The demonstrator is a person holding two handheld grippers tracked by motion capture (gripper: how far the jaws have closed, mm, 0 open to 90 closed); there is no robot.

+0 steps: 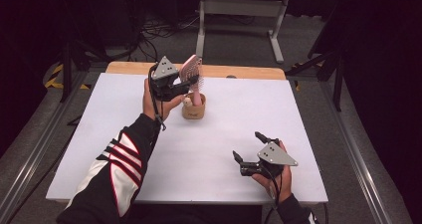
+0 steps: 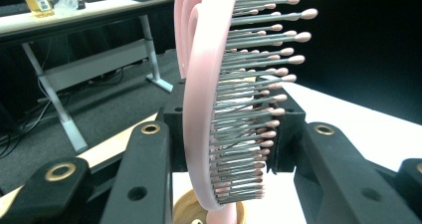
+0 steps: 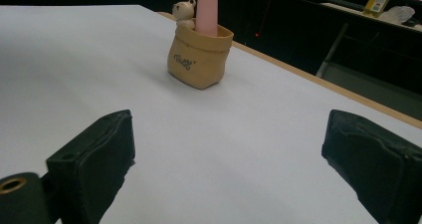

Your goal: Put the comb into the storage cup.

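I had my left arm stretched forward over the counter, its left tool clamped on the head of the pink hairbrush, whose handle stood in the tan pot. My right tool rested near me, wide open, holding nothing.

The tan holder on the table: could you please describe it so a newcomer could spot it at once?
On the white table, look toward the far edge, beside the left gripper. The tan holder is a small sack-shaped pot with a bear figure on its rim; a pink hairbrush stands in it.
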